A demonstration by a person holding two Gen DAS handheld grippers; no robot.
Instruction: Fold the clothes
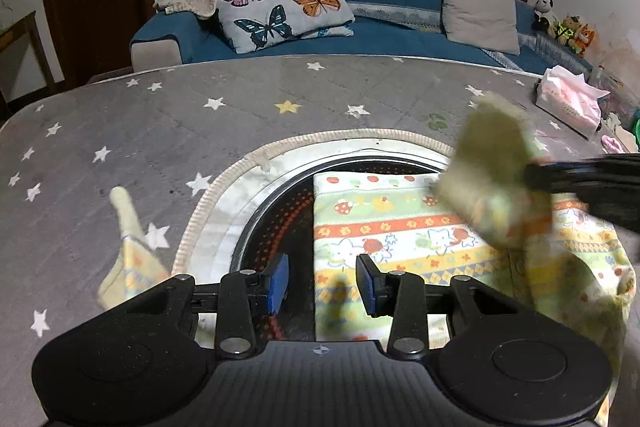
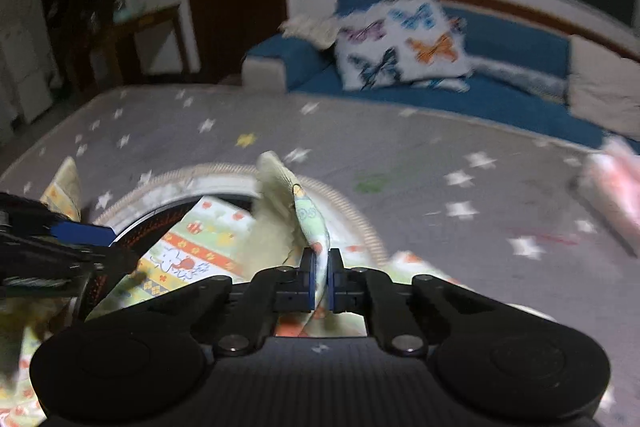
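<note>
Right claw (image 2: 320, 281) clamped on patterned garment (image 1: 400, 227), left claw (image 1: 322, 285) parted, empty

Table cover (image 1: 240, 99): matt grey cloth, star print. Garment (image 1: 400, 227): soft printed cotton-like cloth, fuzzy pale lining. Left gripper (image 1: 322, 281): matt black plastic, blue pads, metal pins. Tissue pack (image 1: 568, 99): glossy plastic wrap.

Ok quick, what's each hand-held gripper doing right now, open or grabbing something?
Left hand-held gripper: open, holding nothing, above the patterned garment.
Right hand-held gripper: shut on a raised fold of the garment.
</note>
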